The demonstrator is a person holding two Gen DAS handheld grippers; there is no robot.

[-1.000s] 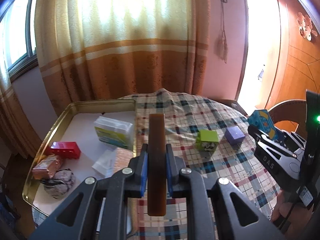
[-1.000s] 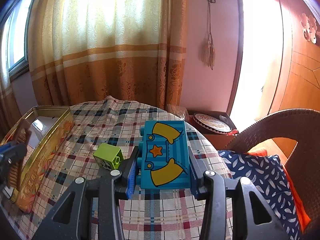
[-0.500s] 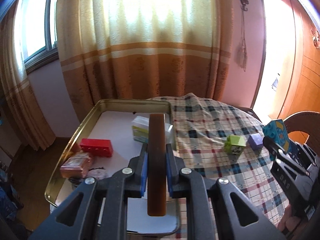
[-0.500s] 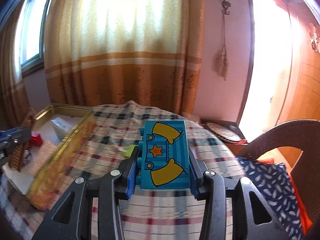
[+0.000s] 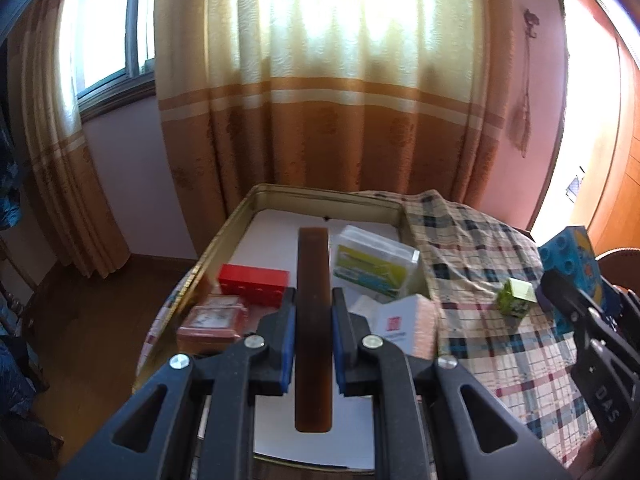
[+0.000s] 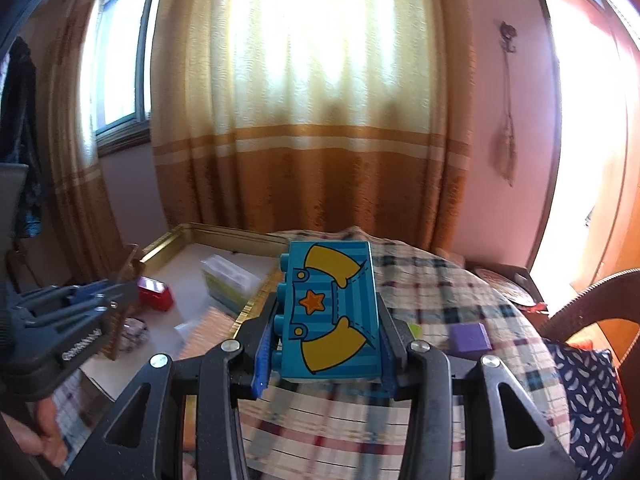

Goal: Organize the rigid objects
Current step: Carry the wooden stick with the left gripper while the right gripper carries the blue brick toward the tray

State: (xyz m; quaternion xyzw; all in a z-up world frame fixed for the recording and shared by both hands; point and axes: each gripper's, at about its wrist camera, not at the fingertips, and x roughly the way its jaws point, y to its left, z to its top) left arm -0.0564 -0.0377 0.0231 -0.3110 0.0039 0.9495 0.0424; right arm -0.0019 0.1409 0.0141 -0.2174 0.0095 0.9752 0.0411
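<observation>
Left gripper (image 5: 313,345) clamps a brown bar (image 5: 313,280) edge-on, long axis pointing straight ahead over the gold tray (image 5: 320,194). The tray floor lies directly below and ahead of its tips, between the red block (image 5: 254,282) on the left and the green-label box (image 5: 374,263) on the right. Right gripper (image 6: 326,350) clamps the blue block (image 6: 332,316) above the checked cloth (image 6: 460,292); the tray sits forward-left of it. Left looks nearer the drop.
</observation>
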